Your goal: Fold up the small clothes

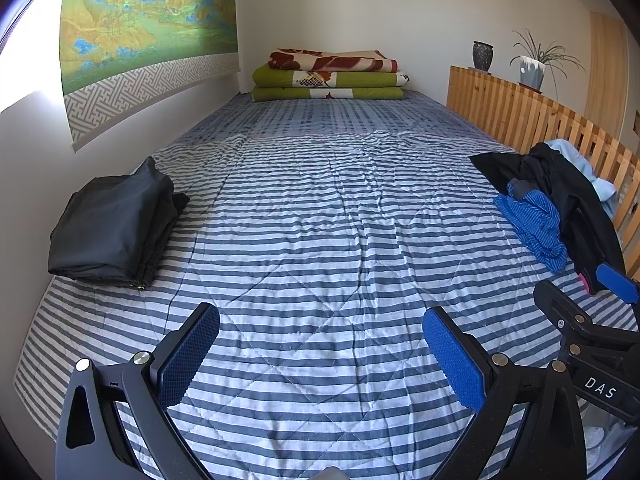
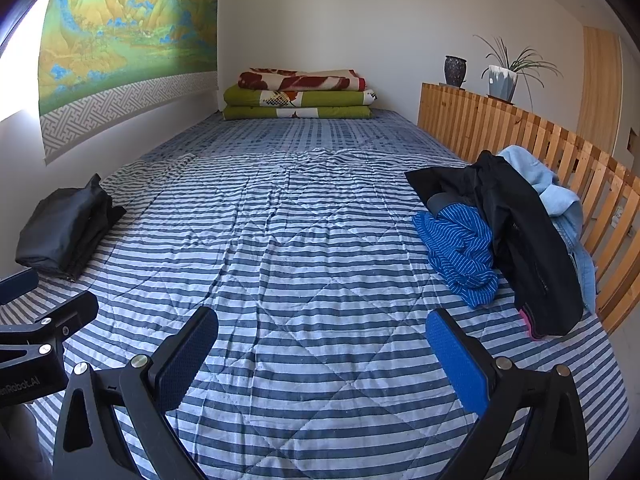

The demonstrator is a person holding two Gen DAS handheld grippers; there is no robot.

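Observation:
A folded black garment (image 1: pixel 114 226) (image 2: pixel 66 228) lies at the left edge of the striped quilt (image 1: pixel 320 240) (image 2: pixel 304 264). On the right sits a loose pile: a black garment (image 1: pixel 560 188) (image 2: pixel 516 224), a blue pinstriped piece (image 1: pixel 534 228) (image 2: pixel 460 252) and a pale blue one (image 1: pixel 588 168) (image 2: pixel 536 180). My left gripper (image 1: pixel 322 340) hovers open over the near middle of the quilt, nothing between its blue pads. My right gripper (image 2: pixel 322 344) is likewise open and empty, beside the left one and nearer the pile. Each gripper shows at the edge of the other's view.
Folded blankets (image 1: pixel 332 76) (image 2: pixel 300 96) are stacked at the far end of the bed. A wooden slatted rail (image 1: pixel 520 120) (image 2: pixel 520 140) runs along the right side, carrying a dark vase (image 1: pixel 482 56) and a potted plant (image 1: pixel 534 68). A landscape wall hanging (image 1: pixel 148 32) covers the left wall.

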